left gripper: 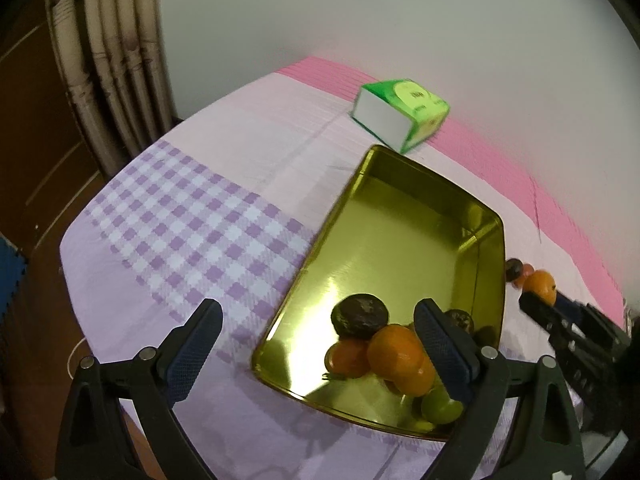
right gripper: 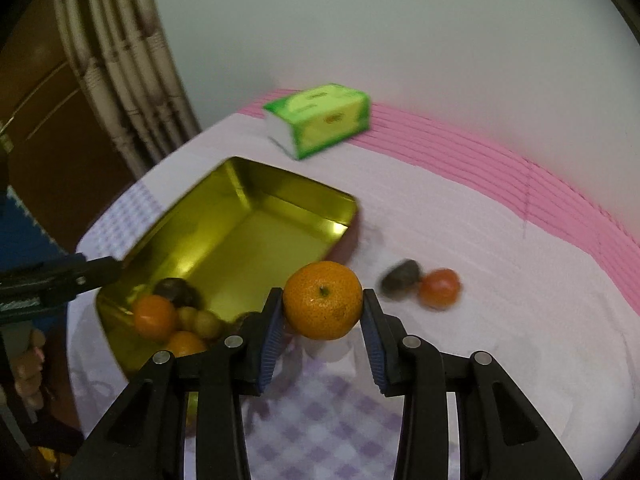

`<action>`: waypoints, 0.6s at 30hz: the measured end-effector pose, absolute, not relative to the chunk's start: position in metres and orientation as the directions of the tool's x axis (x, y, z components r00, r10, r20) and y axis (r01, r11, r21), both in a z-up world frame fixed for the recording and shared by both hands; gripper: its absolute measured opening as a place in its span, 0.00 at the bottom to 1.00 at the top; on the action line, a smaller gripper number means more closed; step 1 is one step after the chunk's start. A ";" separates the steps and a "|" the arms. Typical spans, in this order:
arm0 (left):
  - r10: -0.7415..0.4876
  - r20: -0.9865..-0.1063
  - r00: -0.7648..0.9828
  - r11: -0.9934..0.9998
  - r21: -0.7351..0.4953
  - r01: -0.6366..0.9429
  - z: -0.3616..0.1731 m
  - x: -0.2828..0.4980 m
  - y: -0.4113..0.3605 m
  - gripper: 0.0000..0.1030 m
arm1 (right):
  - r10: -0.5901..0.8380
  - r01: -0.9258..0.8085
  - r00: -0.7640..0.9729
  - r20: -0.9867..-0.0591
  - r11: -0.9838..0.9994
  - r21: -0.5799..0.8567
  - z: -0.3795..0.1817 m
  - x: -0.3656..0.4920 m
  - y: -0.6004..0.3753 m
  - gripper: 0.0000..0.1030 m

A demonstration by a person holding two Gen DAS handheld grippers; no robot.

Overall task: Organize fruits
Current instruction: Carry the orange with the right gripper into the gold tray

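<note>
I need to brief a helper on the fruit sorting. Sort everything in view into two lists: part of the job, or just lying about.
Part of the job:
- held orange, in the right gripper
- gold tray with fruit already in it
- dark fruit and small orange fruit on the cloth
- left gripper, open

Lying about:
- green tissue pack
- curtain

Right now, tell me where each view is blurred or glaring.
Right wrist view: the tissue box and the two loose fruits smear with motion blur, while the held orange stays sharp. Left wrist view: glare streaks the gold tray, and the fisheye bends the table edge.
</note>
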State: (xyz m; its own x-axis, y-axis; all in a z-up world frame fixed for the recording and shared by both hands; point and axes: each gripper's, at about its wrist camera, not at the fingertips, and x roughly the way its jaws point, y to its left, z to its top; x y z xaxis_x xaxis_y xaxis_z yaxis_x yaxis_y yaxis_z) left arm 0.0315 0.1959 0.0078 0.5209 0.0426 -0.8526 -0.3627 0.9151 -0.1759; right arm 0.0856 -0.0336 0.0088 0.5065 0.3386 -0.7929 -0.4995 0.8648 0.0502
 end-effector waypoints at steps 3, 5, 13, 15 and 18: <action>0.048 -0.851 0.524 0.900 -0.190 -0.392 0.009 0.027 0.206 0.92 | 0.365 -0.540 0.484 -0.795 0.840 0.057 0.008 0.077 -0.017 0.38; 0.064 -0.849 0.525 0.892 -0.187 -0.411 0.010 0.024 0.211 0.92 | 0.374 -0.561 0.470 -0.800 0.826 0.056 0.006 0.072 -0.008 0.38; 0.101 -0.850 0.517 0.855 -0.192 -0.482 0.010 0.015 0.232 0.92 | 0.380 -0.617 0.408 -0.830 0.785 0.056 -0.013 0.060 0.022 0.38; 0.099 -0.852 0.515 0.852 -0.194 -0.486 0.009 0.015 0.233 0.92 | 0.375 -0.623 0.396 -0.838 0.780 0.055 -0.018 0.059 0.025 0.38; 0.099 -0.852 0.514 0.856 -0.190 -0.481 0.009 0.015 0.231 0.92 | 0.366 -0.631 0.384 -0.848 0.774 0.049 -0.024 0.058 0.029 0.38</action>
